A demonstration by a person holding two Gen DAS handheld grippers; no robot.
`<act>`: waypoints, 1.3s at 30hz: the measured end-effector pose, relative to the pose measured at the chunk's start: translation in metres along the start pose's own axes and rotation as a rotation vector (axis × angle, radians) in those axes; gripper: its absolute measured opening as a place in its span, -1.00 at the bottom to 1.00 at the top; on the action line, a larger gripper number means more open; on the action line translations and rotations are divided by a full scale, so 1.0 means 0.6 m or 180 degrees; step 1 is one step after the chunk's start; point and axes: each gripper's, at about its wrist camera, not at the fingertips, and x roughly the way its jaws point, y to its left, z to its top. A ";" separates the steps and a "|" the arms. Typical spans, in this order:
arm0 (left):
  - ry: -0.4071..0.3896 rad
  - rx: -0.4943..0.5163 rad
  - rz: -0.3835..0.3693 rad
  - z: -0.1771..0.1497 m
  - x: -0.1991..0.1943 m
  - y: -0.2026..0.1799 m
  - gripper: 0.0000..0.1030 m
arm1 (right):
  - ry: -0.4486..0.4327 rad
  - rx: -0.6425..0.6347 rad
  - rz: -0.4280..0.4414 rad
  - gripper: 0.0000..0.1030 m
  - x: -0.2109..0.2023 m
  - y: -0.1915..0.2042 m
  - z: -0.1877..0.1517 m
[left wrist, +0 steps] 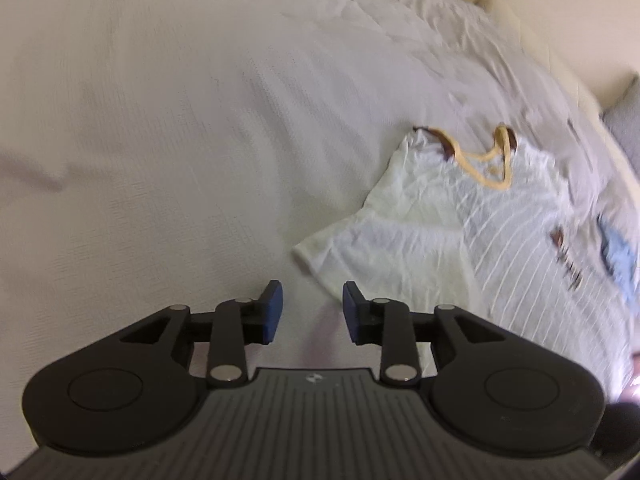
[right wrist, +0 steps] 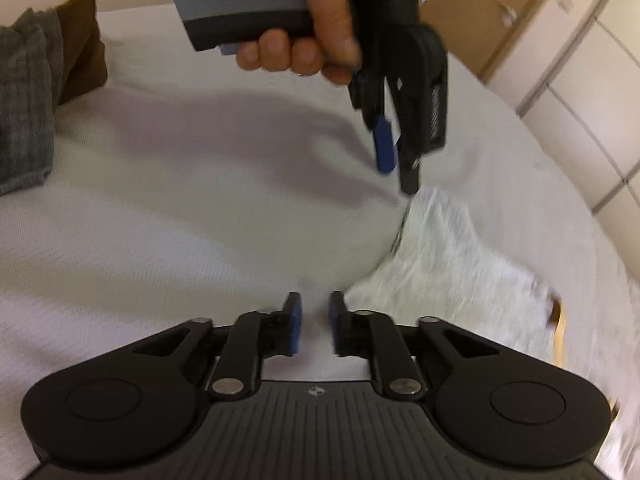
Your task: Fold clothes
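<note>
A white T-shirt (left wrist: 460, 236) with a yellow neck trim (left wrist: 486, 160) and a printed front lies spread on the bed, right of centre in the left wrist view. My left gripper (left wrist: 313, 312) is open and empty, just above the sleeve's edge. In the right wrist view my right gripper (right wrist: 314, 322) is open and empty beside the shirt's blurred edge (right wrist: 448, 256). The left gripper (right wrist: 394, 152), held in a hand, hangs above that edge there.
The bed is covered with a white textured sheet (left wrist: 160, 140). A grey and brown pile of clothes (right wrist: 36, 88) lies at the far left. A pillow (left wrist: 624, 120) sits at the right edge. Wooden cupboard doors (right wrist: 568, 80) stand behind the bed.
</note>
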 end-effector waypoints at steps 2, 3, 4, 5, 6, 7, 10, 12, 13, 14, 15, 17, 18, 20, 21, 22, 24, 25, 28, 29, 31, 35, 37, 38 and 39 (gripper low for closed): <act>-0.0031 -0.0072 -0.0022 0.009 0.016 -0.001 -0.50 | 0.0093 0.0199 0.0044 -0.51 -0.008 0.010 -0.013; -0.0046 -0.0073 0.0029 0.015 0.023 -0.001 -0.59 | 0.0140 0.0299 0.0067 -0.50 -0.012 0.015 -0.019; -0.0045 -0.0070 0.0123 0.020 0.027 0.000 -0.68 | 0.0185 0.0387 0.0090 -0.49 -0.021 0.023 -0.026; -0.0026 -0.0075 0.0239 0.024 0.031 0.002 -0.83 | 0.0229 0.0463 0.0116 -0.49 -0.034 0.033 -0.034; -0.0007 -0.0079 0.0355 0.029 0.034 0.003 -0.94 | 0.0274 0.0548 0.0142 -0.48 -0.046 0.043 -0.042; 0.0007 -0.0084 0.0440 0.031 0.036 0.005 -0.96 | 0.0320 0.0641 0.0171 -0.45 -0.057 0.052 -0.050; 0.0025 -0.0017 0.0571 0.030 0.022 -0.004 -0.96 | 0.0418 0.0873 0.0223 -0.21 -0.097 0.074 -0.073; 0.0015 0.0088 0.0645 0.024 0.002 -0.021 -0.94 | 0.0478 0.1021 0.0253 -0.19 -0.125 0.088 -0.089; -0.0003 0.0131 0.0676 0.020 -0.010 -0.031 -0.86 | 0.0502 0.1092 0.0252 -0.19 -0.138 0.091 -0.096; -0.0037 0.0180 0.0700 0.012 -0.025 -0.045 -0.83 | 0.0520 0.1171 0.0215 -0.19 -0.153 0.089 -0.103; -0.0071 0.0237 0.0717 0.003 -0.040 -0.062 -0.77 | 0.0537 0.1262 0.0159 -0.18 -0.170 0.084 -0.111; -0.0123 0.0348 0.0730 -0.020 -0.069 -0.103 -0.69 | 0.0570 0.1443 0.0046 -0.11 -0.203 0.075 -0.126; -0.0136 0.0418 0.0725 -0.035 -0.083 -0.128 -0.65 | 0.0590 0.1543 -0.0024 -0.09 -0.224 0.068 -0.136; -0.0141 0.0578 0.0683 -0.068 -0.103 -0.188 -0.53 | 0.0642 0.1752 -0.0198 -0.05 -0.271 0.048 -0.164; -0.0116 0.0665 0.0637 -0.086 -0.109 -0.221 -0.49 | 0.0669 0.1846 -0.0296 -0.05 -0.293 0.036 -0.181; -0.0085 0.0745 0.0581 -0.103 -0.112 -0.251 -0.48 | 0.0699 0.1943 -0.0398 -0.04 -0.314 0.023 -0.199; -0.0008 0.0906 0.0467 -0.137 -0.116 -0.314 -0.43 | 0.0766 0.2191 -0.0616 0.01 -0.356 -0.003 -0.245; 0.0050 0.0988 0.0409 -0.153 -0.114 -0.346 -0.41 | 0.0802 0.2349 -0.0729 0.01 -0.379 -0.017 -0.274; 0.0210 0.1294 0.0228 -0.201 -0.098 -0.447 -0.36 | 0.0896 0.2837 -0.1029 0.02 -0.448 -0.057 -0.370; 0.0251 0.1417 0.0183 -0.213 -0.087 -0.483 -0.36 | 0.0922 0.3006 -0.1116 0.02 -0.471 -0.069 -0.405; 0.0332 0.1664 0.0091 -0.238 -0.064 -0.553 -0.36 | 0.0979 0.3323 -0.1272 0.02 -0.511 -0.091 -0.483; 0.0496 0.2156 -0.0094 -0.288 -0.019 -0.694 -0.34 | 0.0923 0.4147 -0.1351 0.02 -0.576 -0.130 -0.645; 0.0577 0.2402 -0.0188 -0.313 0.004 -0.765 -0.34 | 0.0761 0.4660 -0.1281 0.02 -0.602 -0.147 -0.722; 0.0626 0.2512 -0.0238 -0.324 0.019 -0.799 -0.34 | 0.0669 0.4889 -0.1234 0.02 -0.611 -0.153 -0.757; 0.0661 0.2614 -0.0280 -0.332 0.033 -0.828 -0.34 | 0.0567 0.5089 -0.1176 0.02 -0.617 -0.157 -0.788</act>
